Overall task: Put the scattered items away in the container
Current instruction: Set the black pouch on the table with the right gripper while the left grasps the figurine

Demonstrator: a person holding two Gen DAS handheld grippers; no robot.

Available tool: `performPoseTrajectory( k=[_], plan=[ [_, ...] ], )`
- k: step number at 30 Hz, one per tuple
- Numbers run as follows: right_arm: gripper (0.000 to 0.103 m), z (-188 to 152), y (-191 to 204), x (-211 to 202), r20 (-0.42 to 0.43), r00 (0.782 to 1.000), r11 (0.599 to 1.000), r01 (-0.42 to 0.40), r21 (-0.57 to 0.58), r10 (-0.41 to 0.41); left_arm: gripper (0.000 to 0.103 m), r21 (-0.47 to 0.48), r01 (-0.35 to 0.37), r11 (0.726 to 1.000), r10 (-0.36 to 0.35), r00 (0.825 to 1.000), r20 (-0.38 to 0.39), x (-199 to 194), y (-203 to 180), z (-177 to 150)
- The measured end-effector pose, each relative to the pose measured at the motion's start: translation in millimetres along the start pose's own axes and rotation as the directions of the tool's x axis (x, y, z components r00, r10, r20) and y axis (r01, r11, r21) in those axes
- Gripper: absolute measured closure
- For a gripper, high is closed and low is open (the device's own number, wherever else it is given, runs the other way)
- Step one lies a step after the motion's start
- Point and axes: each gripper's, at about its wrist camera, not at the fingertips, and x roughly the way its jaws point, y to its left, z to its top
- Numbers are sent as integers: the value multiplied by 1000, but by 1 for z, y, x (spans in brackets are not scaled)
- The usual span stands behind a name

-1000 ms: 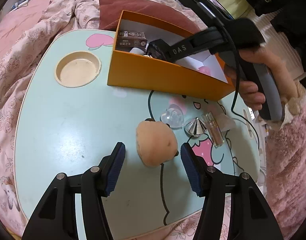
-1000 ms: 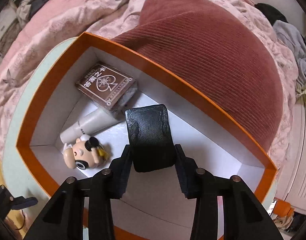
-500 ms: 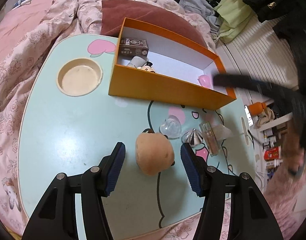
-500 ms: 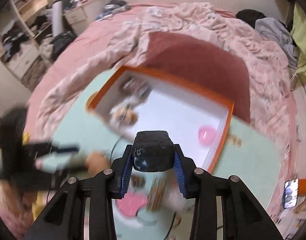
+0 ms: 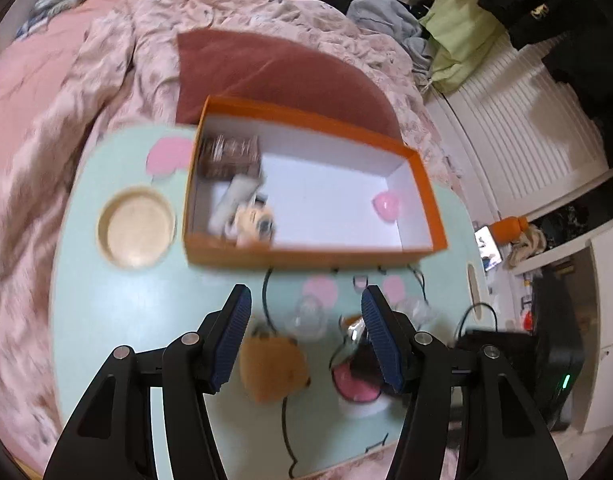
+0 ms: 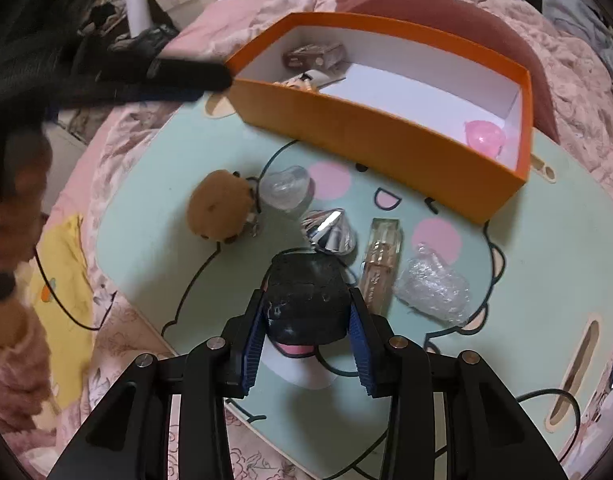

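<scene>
Orange box [image 6: 386, 136] sits at far side of the mint cartoon table [image 6: 154, 240], open top. Already inside: brown card pack [image 5: 230, 156], white tube [image 5: 236, 204], small figurine [image 5: 254, 222] at one end, pink capsule [image 6: 484, 136] at the other.

R gripper [image 6: 306, 316]: jaws pinching a black ridged block [image 6: 306, 300], held over the table's near edge, not over the box. L gripper [image 5: 304, 336]: jaws spread, nothing between pads, hovering above the brown plush [image 5: 274, 372]; view is motion-blurred.

Still loose on table: plush, clear capsule [image 6: 284, 190], silver cone [image 6: 330, 232], perfume vial [image 6: 380, 264], crumpled clear wrap [image 6: 430, 284], all clustered near each other in front of the box.

Step, imo: mid-sort, R carrying the block. Next: take it over the box rim, let go in the empty middle, clear of the pink capsule. L then needs to drop onto the plush and close. Soft and squashy, so easy grab.
</scene>
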Motion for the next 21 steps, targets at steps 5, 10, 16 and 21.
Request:
performPoseTrajectory(
  k=[5, 10, 16, 21],
  plan=[
    [60, -5, -4, -19, 67, 997, 999, -44, 26, 42, 45, 57, -161, 985, 165, 983, -75, 26, -18, 44],
    [60, -14, -8, -29, 91, 994, 998, -59, 30, 56, 45, 41, -254, 966, 258, 948, -185, 68, -10, 62],
    [59, -23, -16, -32, 97, 993, 996, -78, 46, 73, 51, 40, -325, 945, 322, 900, -293, 107, -1, 63],
    [56, -22, -27, -32, 110, 990, 992, -96, 85, 87, 62, 130, -384, 914, 405, 859, -312, 118, -9, 58]
  ],
)
